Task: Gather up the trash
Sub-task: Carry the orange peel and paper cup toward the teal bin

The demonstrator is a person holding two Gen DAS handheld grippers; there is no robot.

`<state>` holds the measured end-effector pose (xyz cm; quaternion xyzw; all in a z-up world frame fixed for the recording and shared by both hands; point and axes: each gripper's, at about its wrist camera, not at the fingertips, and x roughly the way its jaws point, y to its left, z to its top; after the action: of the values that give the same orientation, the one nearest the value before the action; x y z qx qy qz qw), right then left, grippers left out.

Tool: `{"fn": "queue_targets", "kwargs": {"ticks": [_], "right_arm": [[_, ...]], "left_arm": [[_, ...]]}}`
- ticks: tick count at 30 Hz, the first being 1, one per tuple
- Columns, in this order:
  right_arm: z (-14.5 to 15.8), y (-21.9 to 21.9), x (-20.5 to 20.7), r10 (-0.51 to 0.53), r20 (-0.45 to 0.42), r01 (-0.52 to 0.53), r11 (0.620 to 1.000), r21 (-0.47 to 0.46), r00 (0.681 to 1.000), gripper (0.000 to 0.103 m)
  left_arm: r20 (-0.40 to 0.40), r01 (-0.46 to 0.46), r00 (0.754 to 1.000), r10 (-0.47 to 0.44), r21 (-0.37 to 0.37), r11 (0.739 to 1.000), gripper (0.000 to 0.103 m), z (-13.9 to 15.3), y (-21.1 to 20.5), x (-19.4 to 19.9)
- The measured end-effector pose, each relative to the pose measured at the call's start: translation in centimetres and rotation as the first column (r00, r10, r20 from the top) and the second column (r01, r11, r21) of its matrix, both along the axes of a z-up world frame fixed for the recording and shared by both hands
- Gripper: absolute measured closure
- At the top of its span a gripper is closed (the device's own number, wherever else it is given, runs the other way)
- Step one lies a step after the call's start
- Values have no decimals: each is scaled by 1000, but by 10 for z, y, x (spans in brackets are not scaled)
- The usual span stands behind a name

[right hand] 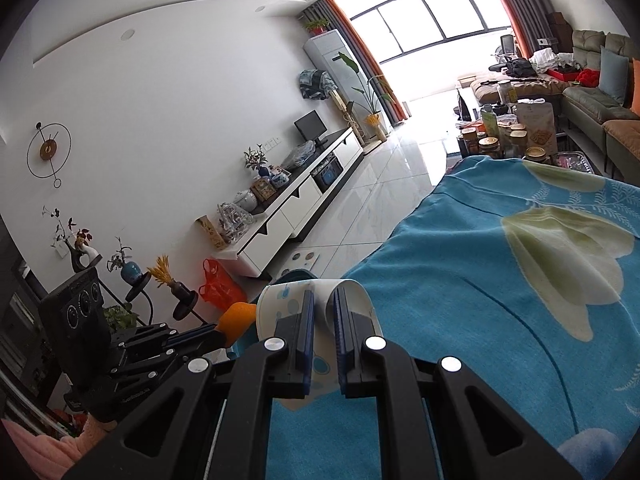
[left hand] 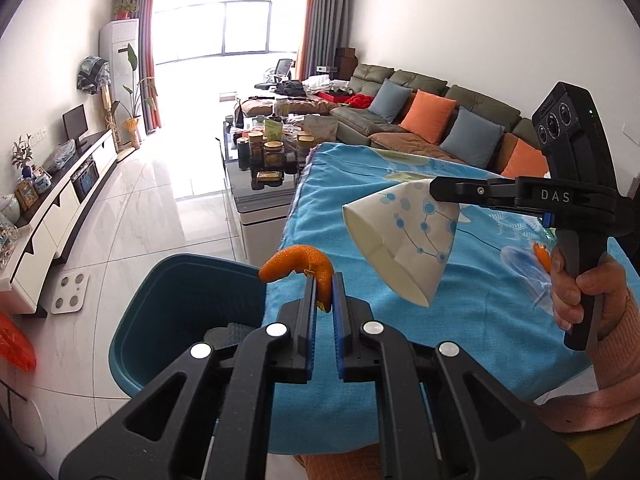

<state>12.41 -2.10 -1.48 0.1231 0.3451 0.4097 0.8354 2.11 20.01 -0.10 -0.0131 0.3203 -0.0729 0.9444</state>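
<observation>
Over blue cloth (left hand: 420,332) near bin (left hand: 180,304), my L gripper (left hand: 325,280) clamps orange peel (left hand: 298,266); R gripper (right hand: 323,300) pinches flattened paper cup (left hand: 404,236).

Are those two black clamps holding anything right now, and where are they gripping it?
Yes. The left hand-held gripper pinches an orange peel by one end; the right hand-held gripper clamps a crushed paper cup by its wall.

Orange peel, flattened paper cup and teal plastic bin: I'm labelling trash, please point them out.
Curled orange peel (left hand: 296,266), left wrist view, its arch.
Flattened white paper cup (left hand: 404,240), left wrist view, printed side.
Teal plastic bin (left hand: 180,300), left wrist view, inner wall.
</observation>
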Motion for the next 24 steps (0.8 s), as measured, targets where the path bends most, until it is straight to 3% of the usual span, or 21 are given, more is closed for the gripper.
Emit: {"fn": "queue_targets", "kwargs": {"ticks": [24], "right_arm": [[-10, 94, 31, 100, -88, -100, 995, 6, 991, 95]], "left_arm": [[-89, -157, 984, 155, -17, 987, 95, -35, 73, 3]]}}
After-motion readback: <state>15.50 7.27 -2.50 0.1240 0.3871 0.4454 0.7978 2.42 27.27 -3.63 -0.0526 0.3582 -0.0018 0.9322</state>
